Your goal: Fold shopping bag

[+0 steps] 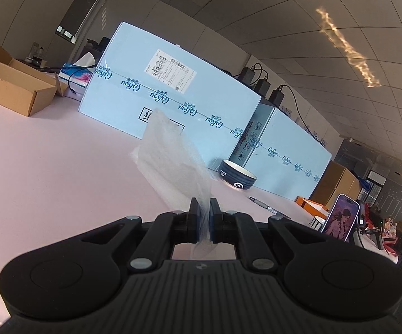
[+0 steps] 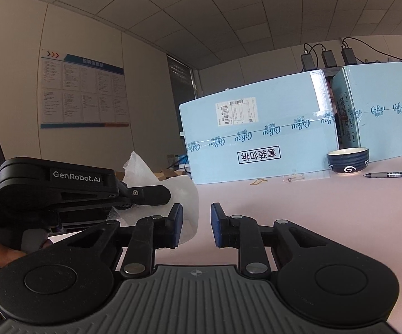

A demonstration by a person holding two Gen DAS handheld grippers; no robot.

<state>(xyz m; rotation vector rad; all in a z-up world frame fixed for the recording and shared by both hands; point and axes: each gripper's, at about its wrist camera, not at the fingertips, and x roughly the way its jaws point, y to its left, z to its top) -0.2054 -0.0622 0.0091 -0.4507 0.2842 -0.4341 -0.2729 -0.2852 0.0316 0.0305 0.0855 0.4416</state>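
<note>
translucent white plastic of the shopping bag [image 1: 170, 161] is pinched at centre frame by the left gripper [image 1: 204, 220]; at lower centre of the right view the right gripper [image 2: 196, 224] is parted, holding nothing; the free edge should be caught squarely, kept taut

We see our left gripper [image 1: 205, 217] as a black frame with two round housings flanking a grey ribbed plate [image 1: 201, 286]; silver screw heads sit at the linkage joints above that plate; its fingers carry blue pads [image 1: 198, 221]. Our right gripper [image 2: 196, 222] has the same build around its own grey ribbed plate [image 2: 195, 295]; white "GenRobot.AI" lettering [image 2: 77, 179] marks the left gripper's side.
</note>
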